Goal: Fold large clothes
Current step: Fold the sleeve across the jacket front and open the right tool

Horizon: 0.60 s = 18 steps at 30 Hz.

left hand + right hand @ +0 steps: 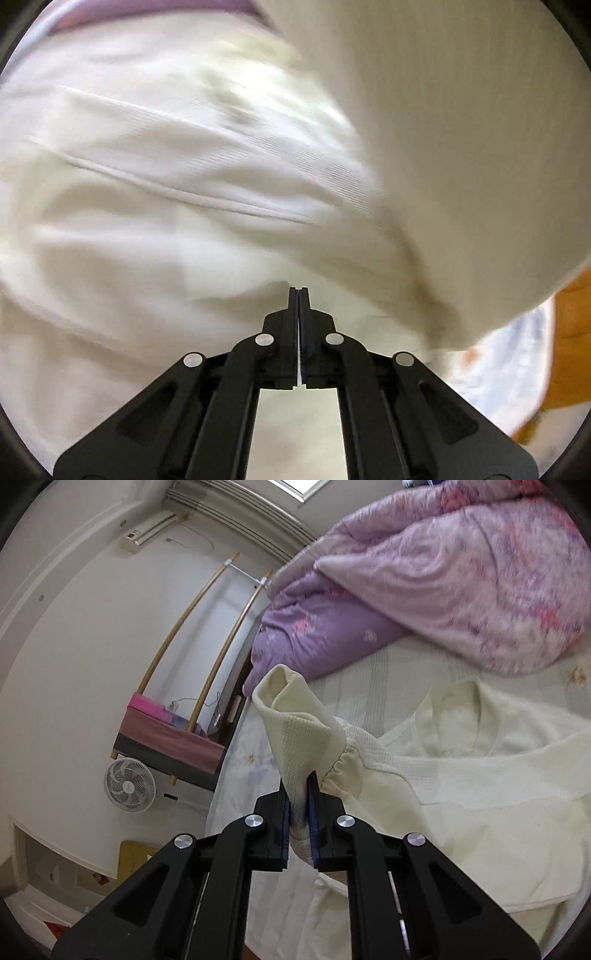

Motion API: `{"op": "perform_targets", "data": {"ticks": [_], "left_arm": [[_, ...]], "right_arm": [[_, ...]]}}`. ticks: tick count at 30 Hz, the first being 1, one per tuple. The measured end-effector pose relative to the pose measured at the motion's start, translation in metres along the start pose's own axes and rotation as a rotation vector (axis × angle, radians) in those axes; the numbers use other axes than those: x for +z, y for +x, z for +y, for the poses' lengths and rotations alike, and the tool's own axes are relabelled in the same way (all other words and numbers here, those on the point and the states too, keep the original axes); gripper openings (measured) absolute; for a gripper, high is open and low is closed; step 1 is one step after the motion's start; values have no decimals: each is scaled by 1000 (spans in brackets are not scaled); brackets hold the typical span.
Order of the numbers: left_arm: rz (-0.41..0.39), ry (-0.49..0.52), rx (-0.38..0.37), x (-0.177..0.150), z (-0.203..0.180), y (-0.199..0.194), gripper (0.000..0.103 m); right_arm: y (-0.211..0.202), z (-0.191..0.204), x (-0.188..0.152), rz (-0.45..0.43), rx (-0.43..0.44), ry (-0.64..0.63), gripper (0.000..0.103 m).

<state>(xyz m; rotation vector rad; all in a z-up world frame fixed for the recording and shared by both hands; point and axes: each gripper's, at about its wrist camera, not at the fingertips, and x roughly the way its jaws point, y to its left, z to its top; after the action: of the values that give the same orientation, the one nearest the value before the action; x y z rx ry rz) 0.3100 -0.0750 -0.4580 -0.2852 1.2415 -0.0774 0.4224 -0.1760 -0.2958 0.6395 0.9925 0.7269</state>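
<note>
My left tongs (298,291) were clenched, a thin white cloth edge between them, over the blurred cream garment (184,166), my right tongs (299,786) grasped its ribbed cuff (291,716), garment spread on the bed (406,664), purple quilt (461,572) behind.

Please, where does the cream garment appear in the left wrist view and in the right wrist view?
Left wrist: the garment fills most of the picture, blurred.
Right wrist: it lies at lower right on the bed, its cuff at centre, held in the right claw.
Shared landmark: the purple quilt.
</note>
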Motion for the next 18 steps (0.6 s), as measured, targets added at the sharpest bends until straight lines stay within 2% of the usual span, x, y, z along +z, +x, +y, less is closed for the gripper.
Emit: {"op": "perform_targets", "data": {"ticks": [6, 7, 8, 9, 10, 11, 12, 15, 18], "left_arm": [[-27, -106, 167, 16, 116, -45, 2], [-37, -103, 207, 19, 124, -53, 2], [-45, -103, 228, 25, 130, -60, 3], [-56, -118, 241, 28, 145, -69, 3], [-61, -133, 240, 29, 153, -74, 3], [-66, -147, 242, 30, 168, -81, 3], [-78, -160, 256, 31, 181, -89, 3], [-91, -172, 288, 36, 184, -91, 3], [-77, -153, 286, 42, 170, -79, 3]], "right_arm": [[60, 2, -27, 81, -68, -21, 9], [72, 1, -32, 123, -53, -22, 15], [85, 0, -39, 179, -19, -28, 26], [91, -1, -45, 210, -6, -33, 33], [93, -1, -48, 217, -4, -34, 48], [93, -3, -50, 210, -10, -29, 70], [89, -4, -52, 192, -21, -20, 77], [76, -20, -54, 164, -58, 20, 78], [58, -42, -53, 139, -171, 26, 78]]}}
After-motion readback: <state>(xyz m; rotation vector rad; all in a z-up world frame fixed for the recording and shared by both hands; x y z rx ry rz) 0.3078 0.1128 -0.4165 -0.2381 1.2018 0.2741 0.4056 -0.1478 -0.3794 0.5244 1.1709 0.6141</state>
